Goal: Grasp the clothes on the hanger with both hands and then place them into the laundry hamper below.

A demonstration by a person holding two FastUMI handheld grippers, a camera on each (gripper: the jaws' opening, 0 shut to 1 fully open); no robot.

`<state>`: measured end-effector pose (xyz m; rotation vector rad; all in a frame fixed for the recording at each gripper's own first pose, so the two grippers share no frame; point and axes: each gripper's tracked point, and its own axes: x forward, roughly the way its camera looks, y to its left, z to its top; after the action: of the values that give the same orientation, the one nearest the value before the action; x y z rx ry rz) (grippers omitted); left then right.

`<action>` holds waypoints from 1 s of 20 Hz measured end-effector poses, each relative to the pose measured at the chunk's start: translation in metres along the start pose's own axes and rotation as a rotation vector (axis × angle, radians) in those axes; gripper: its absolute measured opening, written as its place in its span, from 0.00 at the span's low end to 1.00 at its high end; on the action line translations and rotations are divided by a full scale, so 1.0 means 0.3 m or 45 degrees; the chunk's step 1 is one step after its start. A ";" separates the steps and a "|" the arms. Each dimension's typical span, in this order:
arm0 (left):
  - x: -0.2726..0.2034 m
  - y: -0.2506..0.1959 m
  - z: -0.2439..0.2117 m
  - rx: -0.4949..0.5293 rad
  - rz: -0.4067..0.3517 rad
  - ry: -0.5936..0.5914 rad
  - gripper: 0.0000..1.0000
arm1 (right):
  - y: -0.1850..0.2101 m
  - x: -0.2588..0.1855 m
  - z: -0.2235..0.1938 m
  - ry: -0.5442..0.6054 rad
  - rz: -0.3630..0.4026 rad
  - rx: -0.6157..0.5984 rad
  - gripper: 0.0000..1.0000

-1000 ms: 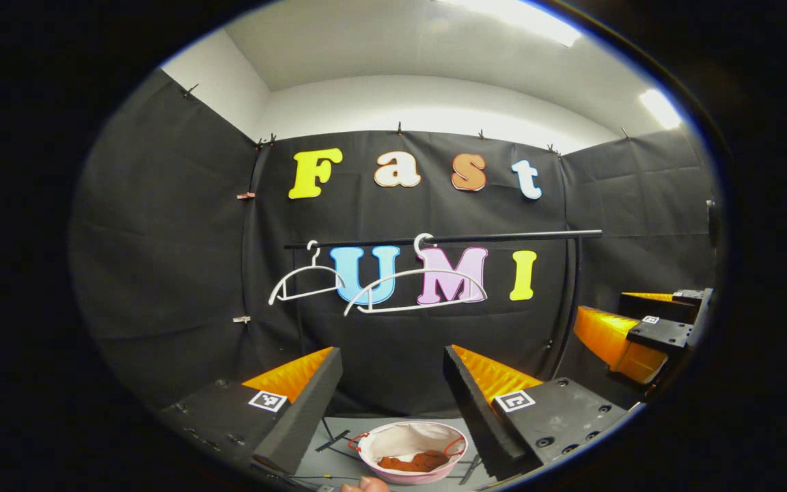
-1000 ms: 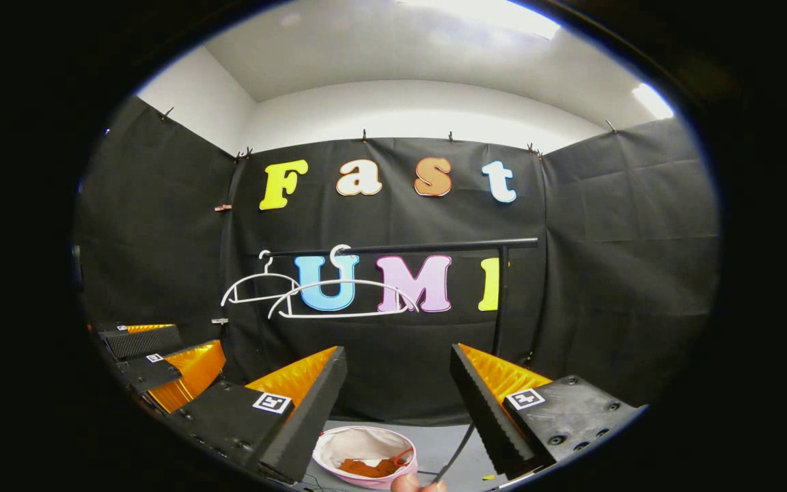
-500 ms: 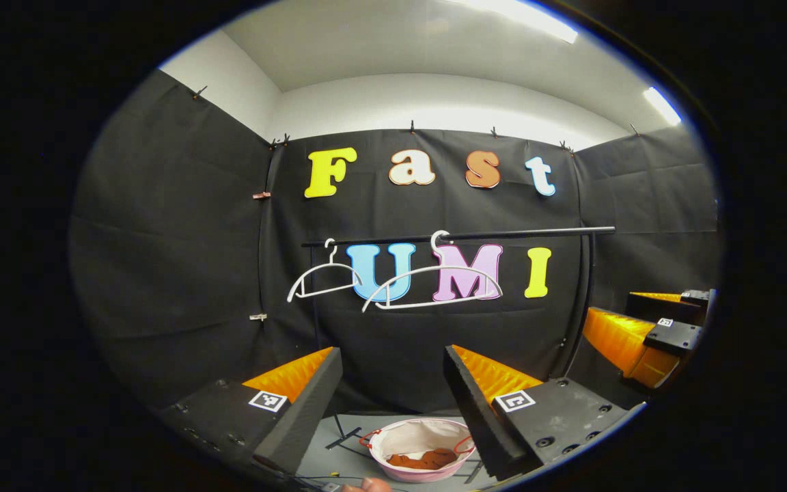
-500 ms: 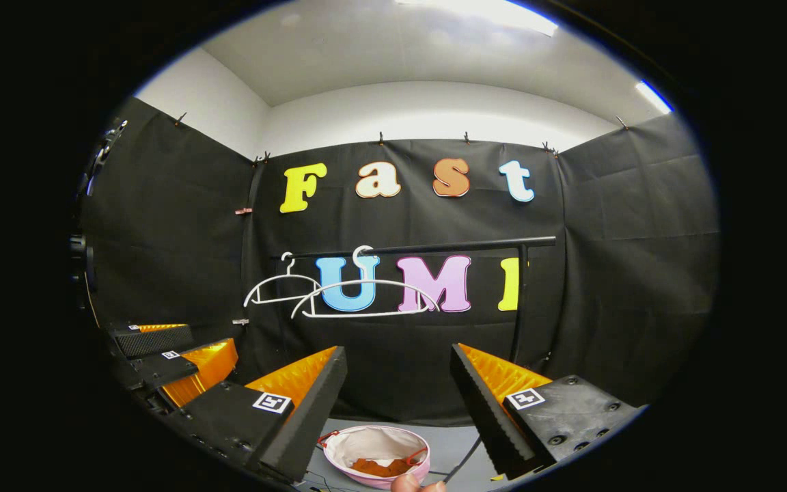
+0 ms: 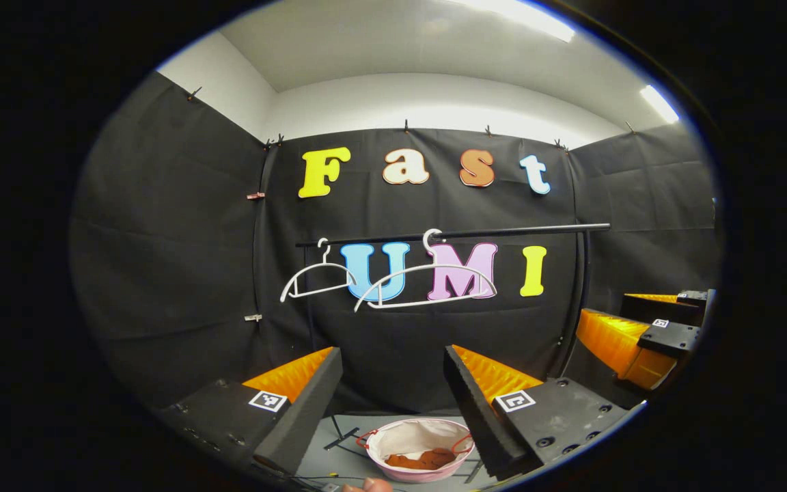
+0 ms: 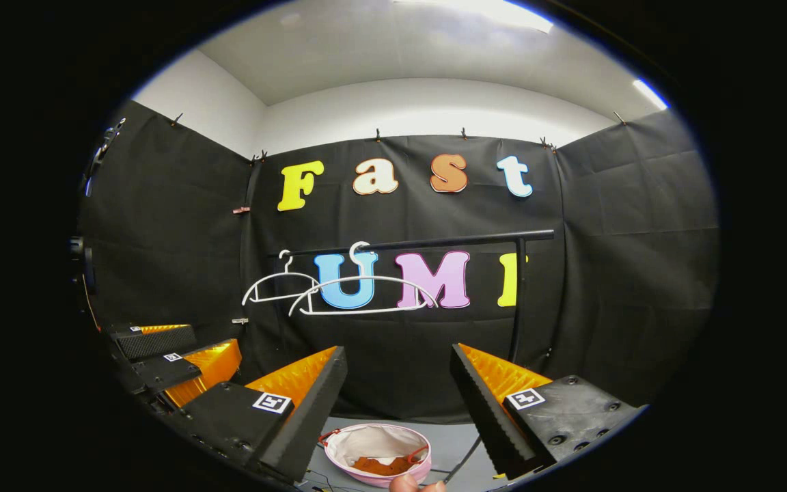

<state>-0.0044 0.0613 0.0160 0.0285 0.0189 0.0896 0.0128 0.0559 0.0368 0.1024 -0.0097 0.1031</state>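
Your rust-brown clothes (image 5: 426,459) lie crumpled, no clear long axis, in the laundry hamper (image 5: 418,473), while your left gripper (image 5: 392,389) and right gripper (image 6: 398,389) hover level, jaws released.

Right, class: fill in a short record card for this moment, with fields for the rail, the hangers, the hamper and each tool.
rail: black bar in front of the booth wall
hangers: two white hangers on the rail, both bare
hamper: pink-rimmed laundry hamper on the floor below
hamper contents: rust-orange garment
left tool: open, holding nothing
right tool: open, holding nothing
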 end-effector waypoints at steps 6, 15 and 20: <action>0.014 0.026 -0.006 -0.033 0.025 -0.001 0.95 | 0.025 0.017 -0.018 0.004 0.025 -0.013 0.99; 0.050 0.080 0.002 -0.029 0.085 -0.008 0.95 | 0.060 0.074 -0.056 0.031 0.061 -0.018 0.98; 0.061 0.083 0.003 -0.016 0.086 -0.006 0.92 | 0.068 0.091 -0.070 0.040 0.073 -0.012 1.00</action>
<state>0.0116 0.0878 0.0172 0.0165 0.0127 0.1571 0.0381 0.0809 0.0185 0.0913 0.0186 0.1618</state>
